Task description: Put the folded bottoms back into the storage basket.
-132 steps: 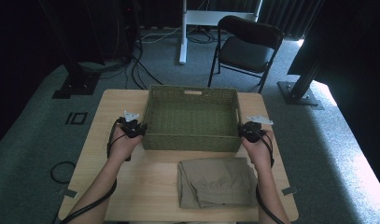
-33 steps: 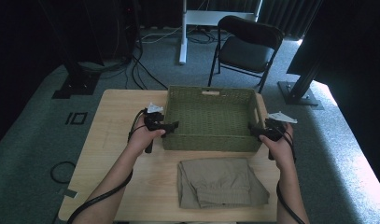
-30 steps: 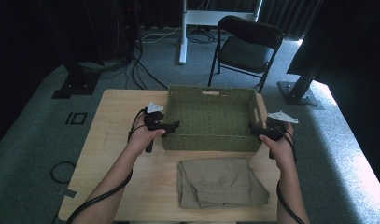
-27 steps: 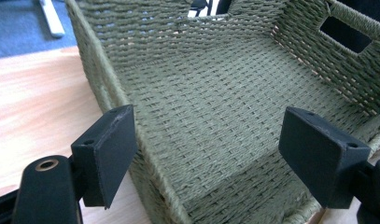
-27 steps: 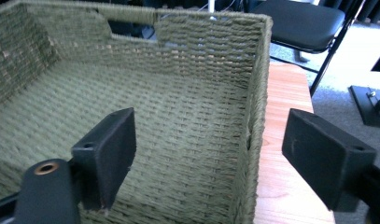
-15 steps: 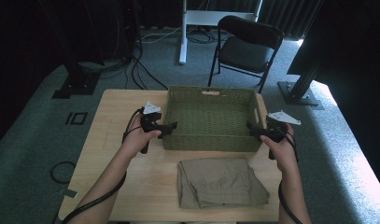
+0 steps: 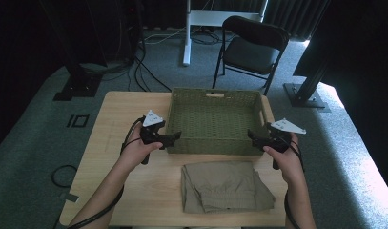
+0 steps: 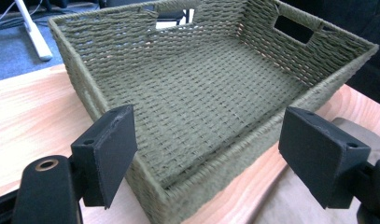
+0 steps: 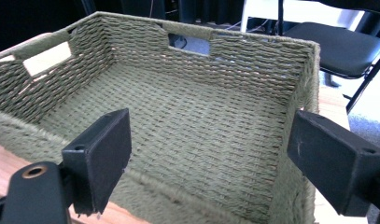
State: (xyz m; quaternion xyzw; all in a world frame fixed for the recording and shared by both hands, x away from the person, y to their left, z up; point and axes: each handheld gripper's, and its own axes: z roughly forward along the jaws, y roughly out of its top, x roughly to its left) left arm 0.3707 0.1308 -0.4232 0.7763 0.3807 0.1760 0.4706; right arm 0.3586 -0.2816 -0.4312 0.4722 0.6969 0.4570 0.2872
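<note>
Both hands have drawn back from the woven basket (image 7: 215, 119) toward its near corners since the earlier frame, each tool standing open and empty. The left tool (image 7: 175, 137) sits just beside the near-left corner, the right tool (image 7: 252, 135) beside the near-right. The basket rests at the desk's (image 7: 115, 124) far middle, behind the folded khaki garment (image 7: 222, 186). A careless reach could snag the weave or nudge the basket askew.

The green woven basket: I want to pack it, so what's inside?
The green woven basket holds nothing on its woven floor. The near wall hides a floor strip in the high view; both gripper views show it bare.
</note>
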